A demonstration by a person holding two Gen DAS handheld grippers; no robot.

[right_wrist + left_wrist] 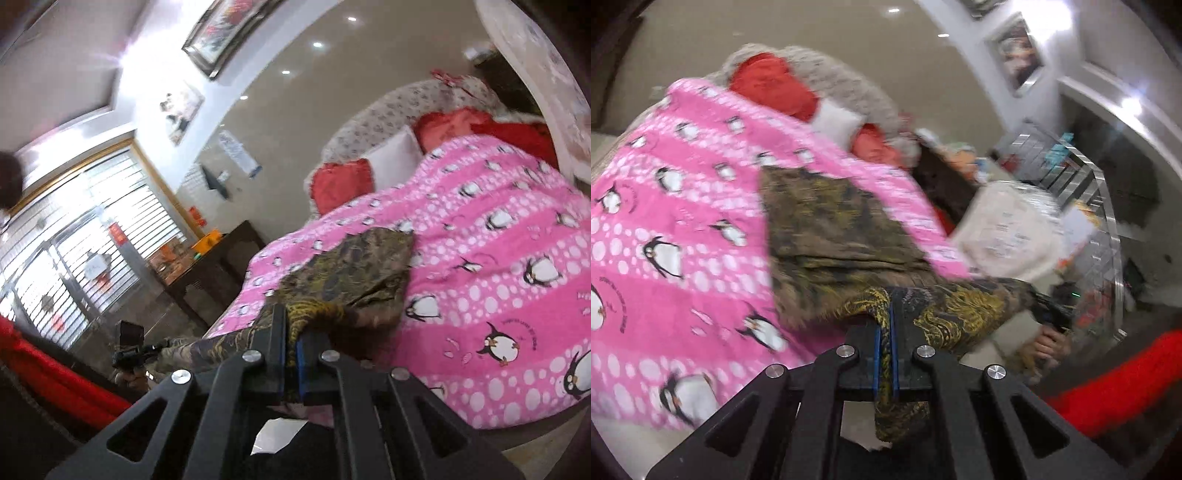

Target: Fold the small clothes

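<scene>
Cloth (pixel 846 229): dark, gold-patterned, lying on the pink blanket (pixel 683 221), near edge lifted for folding.
Left claw (pixel 885 350): squeezed tight on one near corner.
Right claw (pixel 291 354): pinched tight on the other corner, so the edge lifts evenly.

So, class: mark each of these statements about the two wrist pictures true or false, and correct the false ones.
1. The left hand-held gripper is shut on the dark patterned garment. True.
2. The right hand-held gripper is open and holds nothing. False: it is shut on the same garment.
3. The bed cover is pink with penguins. True.
4. The garment lies fully flat. False: its near edge is lifted.
</scene>
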